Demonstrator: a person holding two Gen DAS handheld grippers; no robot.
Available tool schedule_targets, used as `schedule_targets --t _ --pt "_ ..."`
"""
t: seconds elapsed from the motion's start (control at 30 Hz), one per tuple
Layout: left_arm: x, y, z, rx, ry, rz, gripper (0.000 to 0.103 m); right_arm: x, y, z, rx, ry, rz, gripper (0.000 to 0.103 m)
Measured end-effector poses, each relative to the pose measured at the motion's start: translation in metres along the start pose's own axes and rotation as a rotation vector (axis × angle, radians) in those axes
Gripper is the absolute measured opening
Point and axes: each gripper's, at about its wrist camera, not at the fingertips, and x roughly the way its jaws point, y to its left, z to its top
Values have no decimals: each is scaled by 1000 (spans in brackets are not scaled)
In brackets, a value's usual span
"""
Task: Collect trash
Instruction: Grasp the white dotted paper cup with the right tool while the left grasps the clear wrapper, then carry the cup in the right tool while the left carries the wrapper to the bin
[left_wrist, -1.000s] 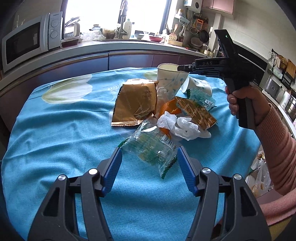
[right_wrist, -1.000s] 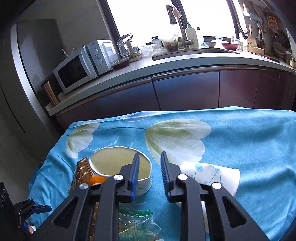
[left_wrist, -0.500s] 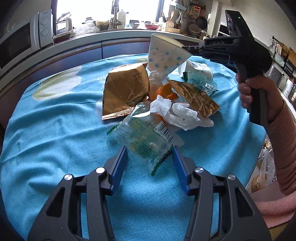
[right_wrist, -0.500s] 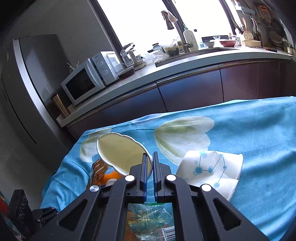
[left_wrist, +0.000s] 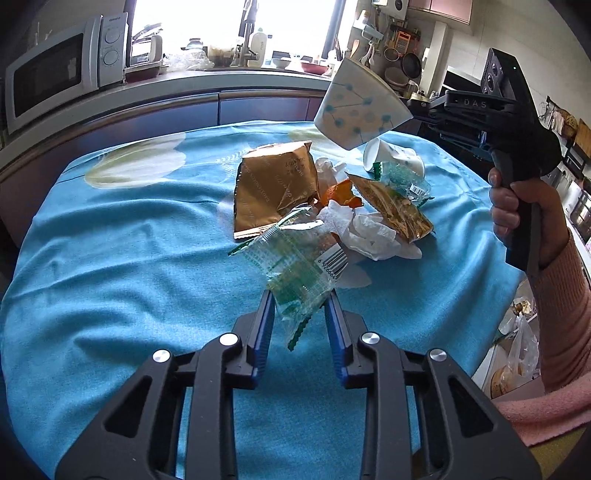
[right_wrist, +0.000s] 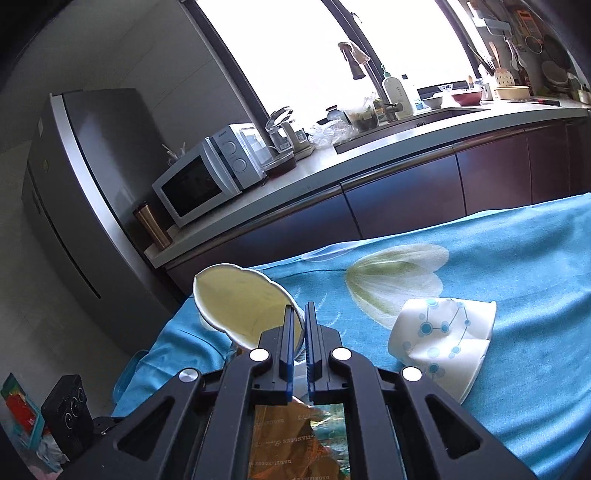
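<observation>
The right hand-held gripper (right_wrist: 300, 314) is pressed together on the rim wall of a white paper cup (left_wrist: 360, 105) with a blue dot pattern. The cup is held clear of the desk (left_wrist: 110, 258), tilted, above the far part of the trash pile. Its pale interior (right_wrist: 240, 299) faces the right wrist camera.

The left hand-held gripper (left_wrist: 299, 306) is spread. Its blue fingers (left_wrist: 264, 317) flank the near end of a clear green-printed wrapper (left_wrist: 295, 266); contact with the wrapper cannot be determined.

The trash lies grouped at the middle of the desk, which carries a blue cloth. The pile contains:
- a gold foil bag (left_wrist: 275, 188) on the far left side;
- a second gold wrapper (left_wrist: 391, 206) on the right side;
- crumpled white tissue (left_wrist: 365, 230) between them;
- orange peel (left_wrist: 340, 194) just beyond the tissue;
- a second paper cup (right_wrist: 443, 339), crushed and on its side, toward the far right edge.
</observation>
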Motion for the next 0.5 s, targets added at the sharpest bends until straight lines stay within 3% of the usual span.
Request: schedule_targets --t 0.2,0.5 --pt "-25 10 -8 -29 -28 30 28 -3 25 -5 -14 -2 81 4" --pt "-66 40 -19 -91 -79 94 28 18 67 -25 -20 64 208 4"
